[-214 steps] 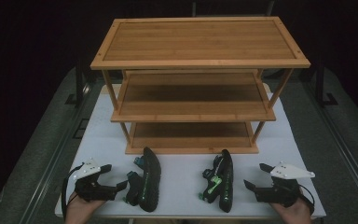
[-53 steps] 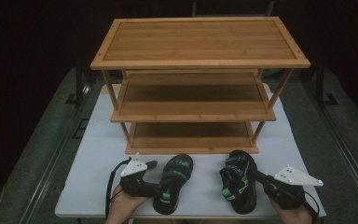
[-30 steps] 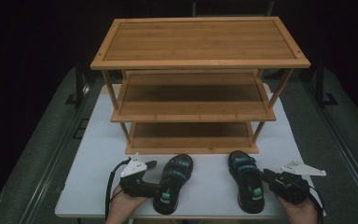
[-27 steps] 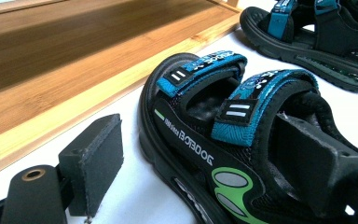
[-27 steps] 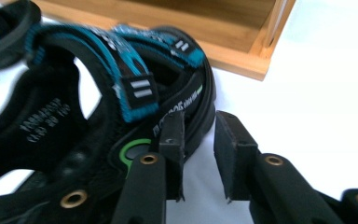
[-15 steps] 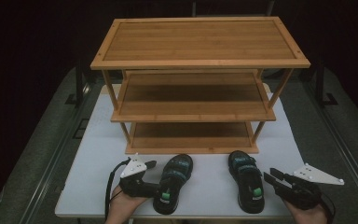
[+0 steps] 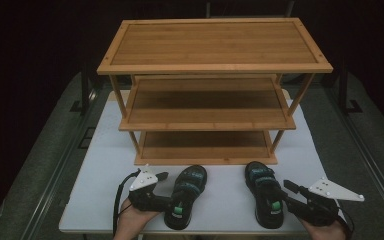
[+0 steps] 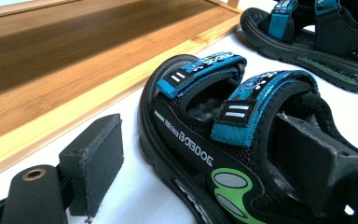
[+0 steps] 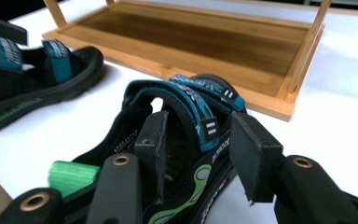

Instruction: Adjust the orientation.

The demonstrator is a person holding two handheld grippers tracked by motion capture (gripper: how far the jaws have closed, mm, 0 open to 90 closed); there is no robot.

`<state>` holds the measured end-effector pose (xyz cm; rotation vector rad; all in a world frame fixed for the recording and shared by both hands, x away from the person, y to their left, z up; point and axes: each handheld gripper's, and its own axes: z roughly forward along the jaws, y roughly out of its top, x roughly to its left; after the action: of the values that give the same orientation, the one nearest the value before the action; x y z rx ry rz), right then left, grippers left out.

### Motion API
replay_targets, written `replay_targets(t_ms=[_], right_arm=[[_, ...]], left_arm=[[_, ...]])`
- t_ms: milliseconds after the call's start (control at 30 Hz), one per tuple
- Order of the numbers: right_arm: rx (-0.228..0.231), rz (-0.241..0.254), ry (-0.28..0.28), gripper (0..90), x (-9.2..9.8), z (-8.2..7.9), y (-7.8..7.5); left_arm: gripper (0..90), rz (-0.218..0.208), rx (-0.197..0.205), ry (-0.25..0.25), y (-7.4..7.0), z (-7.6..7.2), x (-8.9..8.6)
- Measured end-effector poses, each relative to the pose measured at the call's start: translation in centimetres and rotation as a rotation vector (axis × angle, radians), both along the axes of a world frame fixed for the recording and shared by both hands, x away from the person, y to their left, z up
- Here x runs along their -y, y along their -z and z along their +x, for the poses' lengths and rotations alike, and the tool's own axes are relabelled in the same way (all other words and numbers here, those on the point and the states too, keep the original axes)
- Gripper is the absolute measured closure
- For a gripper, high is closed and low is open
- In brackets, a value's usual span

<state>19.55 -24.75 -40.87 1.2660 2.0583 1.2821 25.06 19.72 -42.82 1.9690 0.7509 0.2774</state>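
- My left claw (image 8: 205, 186) straddles the side wall of the near sandal (image 8: 223, 140): one black pad stands outside on the white desk (image 8: 135, 196), apart from the sole; the other sits inside the sandal.
- The near sandal is black with two blue straps and a green patch on its sole.
- The second sandal (image 8: 317, 42) lies farther off, upper right.
- The wooden shelf (image 8: 74, 60) runs along the left.
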Motion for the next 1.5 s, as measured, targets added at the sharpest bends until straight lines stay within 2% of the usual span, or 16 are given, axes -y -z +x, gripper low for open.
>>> replay_targets(t_ms=[267,433,800,1000,1333,1500], right_arm=[[-0.059,-0.047,0.04,56.0,-1.3,0.9,0.7],[-0.077,-0.069,0.071,62.3,-1.8,1.2,1.0],[-0.067,-0.097,0.11,71.7,-2.0,1.0,1.0],[-0.062,-0.109,0.111,72.3,-2.0,1.0,1.0],[-0.056,-0.103,0.108,72.2,-2.0,0.9,1.1],[-0.051,-0.107,0.105,72.2,-2.1,0.9,1.1]], left_arm=[[20.1,0.003,-0.007,0.005,-0.1,-0.1,0.2],[24.0,0.007,-0.021,0.009,-0.2,-0.2,0.5],[44.0,0.02,-0.032,0.042,-0.4,-0.6,1.0],[53.5,0.051,-0.024,0.012,-0.6,-0.9,1.1],[67.6,0.074,-0.002,-0.026,-0.7,-1.0,1.1],[69.5,0.087,-0.002,-0.032,-0.8,-1.1,1.2]])
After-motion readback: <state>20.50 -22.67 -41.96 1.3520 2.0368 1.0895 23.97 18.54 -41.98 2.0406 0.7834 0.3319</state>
